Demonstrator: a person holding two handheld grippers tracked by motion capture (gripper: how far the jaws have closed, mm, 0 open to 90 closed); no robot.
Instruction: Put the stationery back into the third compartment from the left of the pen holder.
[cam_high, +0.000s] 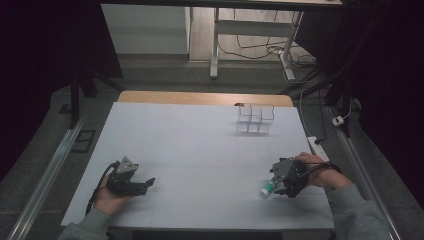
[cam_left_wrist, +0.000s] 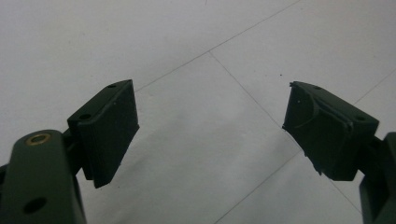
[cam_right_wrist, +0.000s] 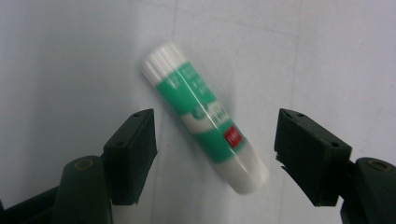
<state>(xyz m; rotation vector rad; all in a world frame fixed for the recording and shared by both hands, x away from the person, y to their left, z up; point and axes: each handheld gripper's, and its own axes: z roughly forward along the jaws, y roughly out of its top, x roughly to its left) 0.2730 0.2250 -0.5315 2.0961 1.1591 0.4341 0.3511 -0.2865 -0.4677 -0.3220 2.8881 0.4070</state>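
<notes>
- The glue stick (cam_right_wrist: 205, 116) is showing smooth, glossy plastic, with a green-and-white printed label catching the light.
- The right gripper (cam_right_wrist: 215, 154) is presenting matt black plastic jaws.
- The left gripper (cam_left_wrist: 210, 135) is showing the same matt black finish, with a brass-looking insert.
- The table (cam_high: 190, 145) is appearing matt white, with a wooden far edge.
- The rack (cam_high: 255, 119) is looking clear and glossy.

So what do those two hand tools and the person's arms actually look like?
Both are black. The left gripper carries a grey three-cornered plate on top and trails a black cable; its flat black fingers have small screw holes. The right gripper also trails a black cable. The sleeves are grey-green.
</notes>
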